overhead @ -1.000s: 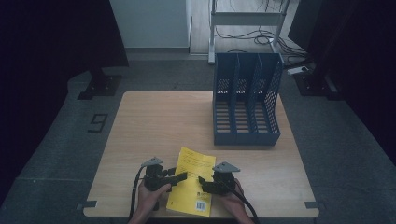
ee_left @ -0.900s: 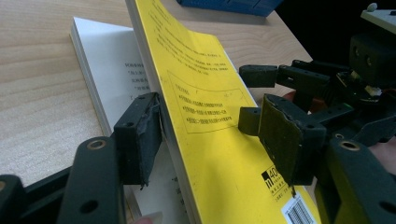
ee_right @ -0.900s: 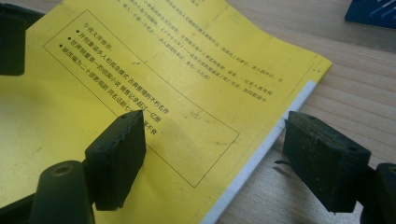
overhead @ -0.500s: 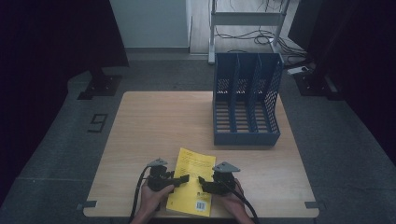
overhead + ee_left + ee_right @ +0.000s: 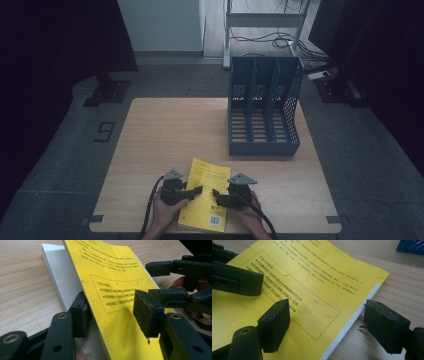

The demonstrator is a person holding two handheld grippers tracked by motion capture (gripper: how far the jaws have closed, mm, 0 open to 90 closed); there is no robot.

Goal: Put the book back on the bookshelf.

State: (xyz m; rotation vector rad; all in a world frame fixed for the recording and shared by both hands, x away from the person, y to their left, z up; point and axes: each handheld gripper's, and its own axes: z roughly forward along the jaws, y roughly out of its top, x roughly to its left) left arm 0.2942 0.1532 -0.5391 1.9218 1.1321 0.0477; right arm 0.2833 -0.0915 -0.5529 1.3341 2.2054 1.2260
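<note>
Yellow book [image 5: 206, 194] lies on the table [image 5: 165, 130], outside the blue file rack [image 5: 264, 112].

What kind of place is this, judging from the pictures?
Probably a lab or studio set up for recording. A lone wooden table stands on grey carpet, loose cables lie under a metal rack behind it, and a number marker is stuck to the floor.

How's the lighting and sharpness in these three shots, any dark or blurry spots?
High view: dim, room edges nearly black, wooden table evenly lit. Left gripper view: bright, yellow book sharp at mid-distance, near jaws soft. Right gripper view: print readable, faint sheen on the cover, blue file rack corner blurred.
</note>
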